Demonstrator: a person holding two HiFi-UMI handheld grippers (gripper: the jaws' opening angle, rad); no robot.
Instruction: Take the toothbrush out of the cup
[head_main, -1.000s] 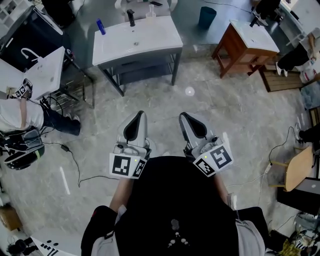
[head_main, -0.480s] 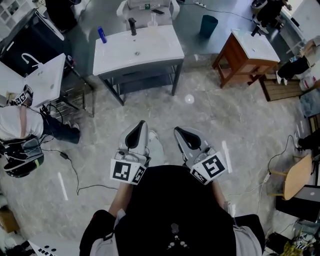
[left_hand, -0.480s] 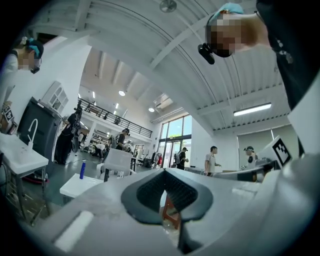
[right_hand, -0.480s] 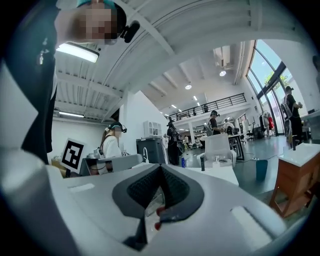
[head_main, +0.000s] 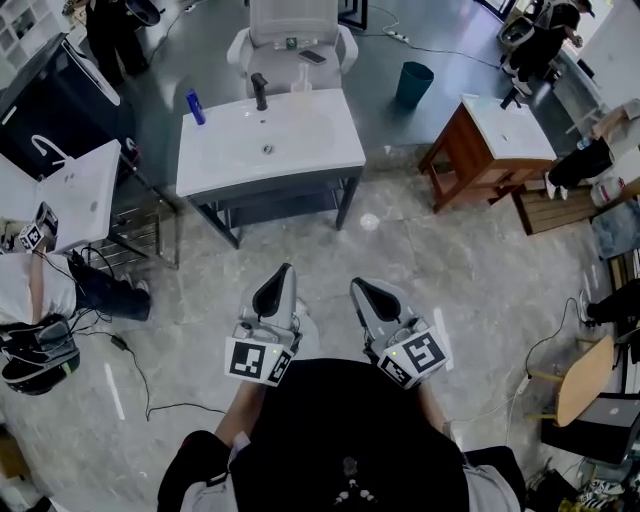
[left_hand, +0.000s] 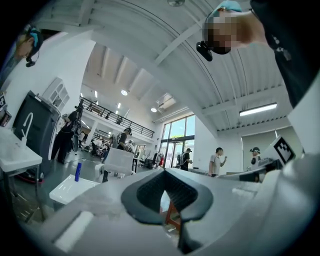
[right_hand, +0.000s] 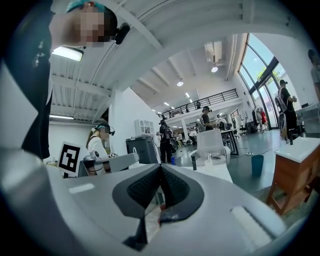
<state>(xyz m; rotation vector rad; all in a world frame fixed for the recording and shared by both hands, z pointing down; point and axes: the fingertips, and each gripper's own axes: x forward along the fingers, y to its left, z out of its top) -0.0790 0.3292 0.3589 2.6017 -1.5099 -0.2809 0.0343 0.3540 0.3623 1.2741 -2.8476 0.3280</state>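
Observation:
A white washbasin stand (head_main: 300, 140) with a black tap (head_main: 259, 90) stands ahead of me across the marble floor. A small clear container (head_main: 302, 78) sits by the tap, too small to tell whether a toothbrush is in it. A blue bottle (head_main: 195, 106) stands at the basin's left corner. My left gripper (head_main: 283, 272) and right gripper (head_main: 357, 287) are held side by side in front of my body, well short of the basin. Both are shut with nothing in them. The left gripper view shows the jaw tips (left_hand: 162, 172) meeting, and so does the right gripper view (right_hand: 161, 167).
A wooden cabinet with a white top (head_main: 490, 140) stands at the right, with a teal bin (head_main: 414, 82) behind it. A white chair (head_main: 292, 30) is beyond the basin. At the left are another white basin (head_main: 70, 190), a seated person (head_main: 40, 280) and cables (head_main: 130, 350).
The washbasin stand has slid down the head view and grown larger, so I have come closer to it. Both grippers stay shut in front of my body.

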